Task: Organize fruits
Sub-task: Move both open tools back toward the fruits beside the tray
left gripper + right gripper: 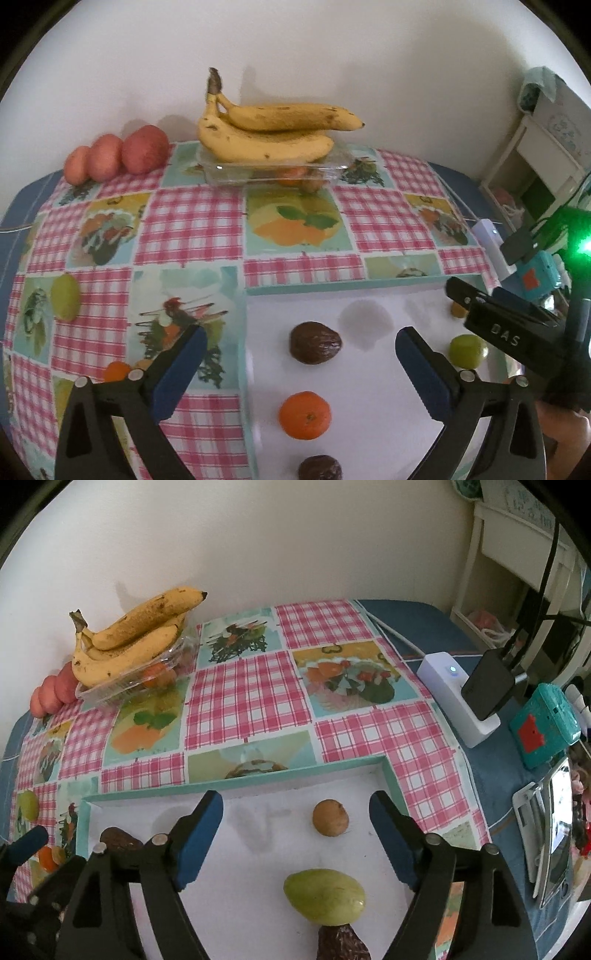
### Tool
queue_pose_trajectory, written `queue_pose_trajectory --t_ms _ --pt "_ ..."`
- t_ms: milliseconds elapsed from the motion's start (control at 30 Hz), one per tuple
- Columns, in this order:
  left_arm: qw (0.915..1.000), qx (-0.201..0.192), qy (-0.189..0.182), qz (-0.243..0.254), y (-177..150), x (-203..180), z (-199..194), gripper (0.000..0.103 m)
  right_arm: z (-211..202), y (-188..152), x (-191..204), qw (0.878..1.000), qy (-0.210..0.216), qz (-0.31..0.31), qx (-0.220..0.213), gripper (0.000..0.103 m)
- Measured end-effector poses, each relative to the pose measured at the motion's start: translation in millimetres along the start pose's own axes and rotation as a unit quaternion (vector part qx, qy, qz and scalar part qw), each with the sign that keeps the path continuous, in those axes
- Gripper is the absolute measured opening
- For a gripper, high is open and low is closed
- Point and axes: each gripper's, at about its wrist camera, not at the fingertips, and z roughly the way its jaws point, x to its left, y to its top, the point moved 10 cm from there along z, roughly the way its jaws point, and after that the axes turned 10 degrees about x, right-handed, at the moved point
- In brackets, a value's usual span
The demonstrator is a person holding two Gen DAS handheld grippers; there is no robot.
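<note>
My left gripper (300,341) stands open above a white tray (332,286) with a teal rim. Nothing is between its fingers. Below it lie a dark brown fruit (314,343), an orange mandarin (304,415) and a second dark fruit (319,469). My right gripper (297,805) is open over the tray's right half, above a round brown fruit (330,818), a green fruit (325,897) and a dark fruit (343,943). It holds nothing. Bananas (266,133) rest on a clear plastic container (273,171) at the back.
Three reddish fruits (114,155) line the wall at back left. A green fruit (65,297) and an orange one (116,371) lie on the checked cloth left of the tray. A white adapter (458,698), a teal box (543,725) and a phone (554,834) crowd the right edge.
</note>
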Motion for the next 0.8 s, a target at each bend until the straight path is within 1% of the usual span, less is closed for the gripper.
queue_pose_trajectory --t_ms 67,133,167,200,233,300,367,533,600,667,800 --pt "0.9999 0.004 0.012 -0.011 -1 9 0 0.103 0 0 0 1.000 0.000 0.002 -0.003 0.082" --pt "0.9992 0.011 0.021 -0.032 -2 23 0 0.103 -1 0 -1 1.000 -0.001 0.002 -0.004 0.083" --pt "0.9985 0.013 0.028 -0.046 -3 32 0 0.103 -2 -1 -1 1.000 -0.004 0.001 -0.005 0.088" --pt "0.9975 0.015 0.037 -0.059 -5 42 0 0.103 -2 -2 -1 1.000 -0.009 0.000 -0.005 0.097" --pt "0.9964 0.015 0.047 -0.070 -5 51 -1 0.103 -3 -2 0 1.000 -0.013 -0.002 -0.008 0.099" --pt "0.9945 0.011 0.064 -0.083 -6 66 -4 0.103 -5 -2 1 1.000 -0.017 -0.005 -0.012 0.099" --pt "0.9933 0.004 0.072 -0.090 -7 75 -9 0.103 -8 -4 5 1.000 -0.012 -0.004 -0.014 0.099" --pt "0.9919 0.001 0.073 -0.104 -10 90 -19 0.103 -15 -9 18 1.000 0.000 -0.011 -0.022 0.099" --pt "0.9909 -0.002 0.079 -0.109 -11 96 -24 0.103 -18 -13 24 1.000 0.007 -0.011 -0.021 0.099" --pt "0.9888 -0.003 0.092 -0.117 -13 102 -30 0.103 -22 -16 30 1.000 0.016 -0.008 -0.022 0.099" --pt "0.9821 -0.002 0.125 -0.141 -19 124 -43 0.103 -32 -23 43 0.999 0.030 0.003 -0.021 0.099"
